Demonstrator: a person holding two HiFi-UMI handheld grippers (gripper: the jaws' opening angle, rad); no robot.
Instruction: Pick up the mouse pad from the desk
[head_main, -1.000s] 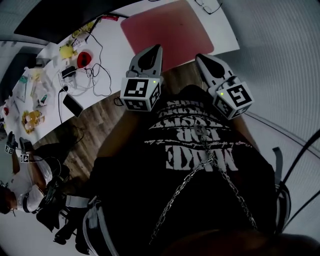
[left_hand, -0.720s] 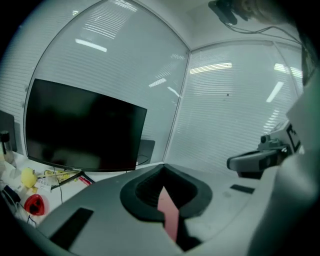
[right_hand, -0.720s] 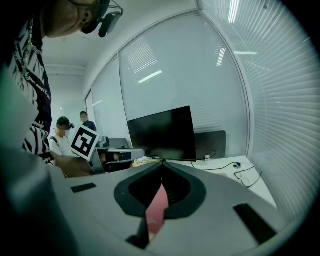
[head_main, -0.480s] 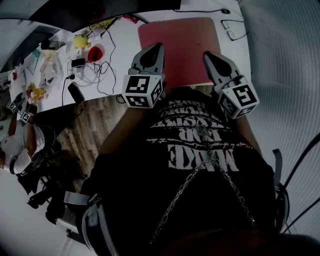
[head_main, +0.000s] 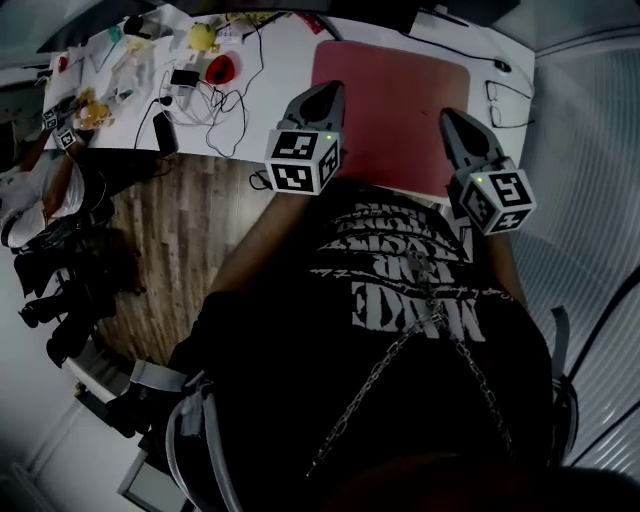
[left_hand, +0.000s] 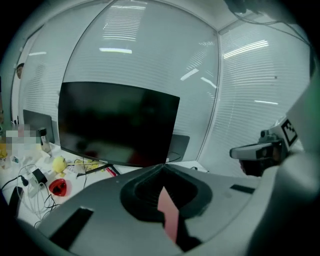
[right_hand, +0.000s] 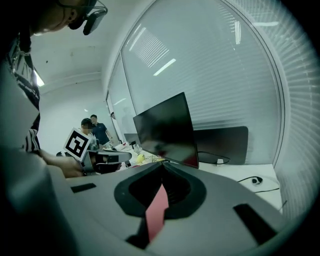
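The biggest thing before me is the long white desk (head_main: 285, 70), which runs across the far side of the scene, and a wide dark monitor (left_hand: 117, 122) stands at its far edge. The flat rectangular red mouse pad (head_main: 390, 95) lies on the right part of this desk, in front of the monitor, with its near edge close to the near edge of the desk. My left gripper (head_main: 330, 92) hangs over the near left part of the pad, and my right gripper (head_main: 450, 118) hangs over its near right corner. The jaws of both are closed together with nothing between them. In each gripper view I see only a thin red strip of the pad below the jaws. I cannot tell if the tips touch the pad. On the left half of the desk there is a tangle of thin black cables (head_main: 215, 105), with a flat black phone (head_main: 165, 132) at its near left side and a small round red object (head_main: 222, 68) just beyond it. A small yellow toy (head_main: 205, 35) lies farther away. To the right of the pad lie a pair of thin-framed eyeglasses (head_main: 505, 100), and far right a small dark wired mouse (right_hand: 256, 180).
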